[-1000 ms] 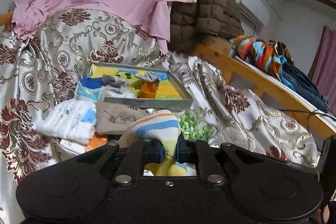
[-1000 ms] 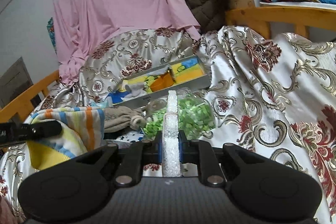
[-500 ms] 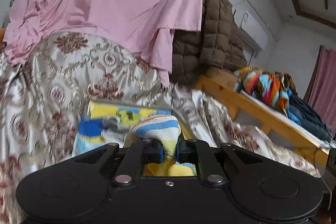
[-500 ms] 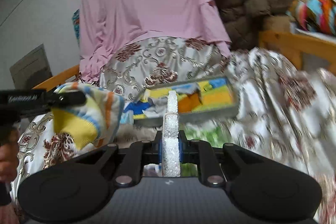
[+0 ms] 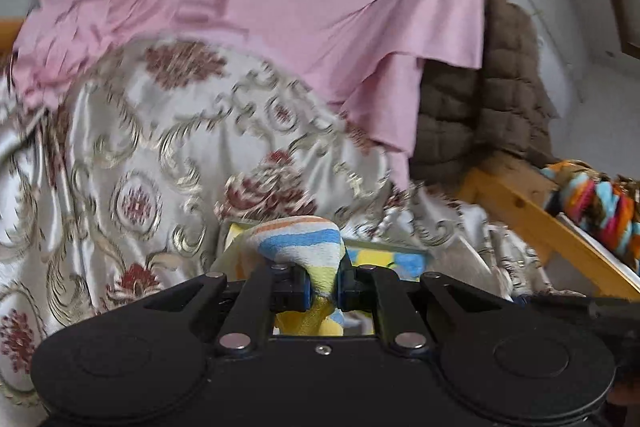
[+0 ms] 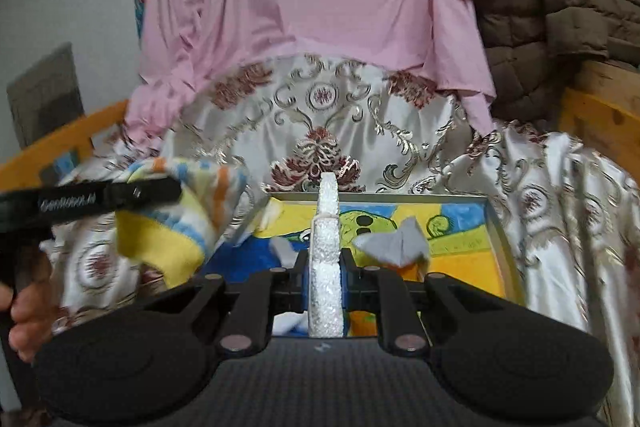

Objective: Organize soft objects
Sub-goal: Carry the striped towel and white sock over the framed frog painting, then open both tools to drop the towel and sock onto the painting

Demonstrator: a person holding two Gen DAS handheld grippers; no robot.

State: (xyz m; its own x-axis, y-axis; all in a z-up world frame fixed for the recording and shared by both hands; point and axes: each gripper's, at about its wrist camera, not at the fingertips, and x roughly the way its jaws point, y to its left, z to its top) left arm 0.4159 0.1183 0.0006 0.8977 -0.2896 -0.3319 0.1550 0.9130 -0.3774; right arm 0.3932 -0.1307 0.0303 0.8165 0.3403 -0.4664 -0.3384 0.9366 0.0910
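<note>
The striped towel [image 5: 298, 247] is being gripped in the clenched jaws of the left gripper [image 5: 323, 286] and the white foam strip [image 6: 327, 251] in the right gripper [image 6: 326, 277], above the tray [image 6: 496, 223]; the hanging towel corner is risking being snagged on the rim.

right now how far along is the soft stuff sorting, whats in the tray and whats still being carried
Done: a grey folded cloth and other small soft pieces already lie in the shallow metal tray with the colourful cartoon base.
In hand: the left gripper is shut on a striped yellow, blue and orange towel; the right gripper is shut on a white textured foam strip.
Left: neither held piece is in the tray yet.
</note>
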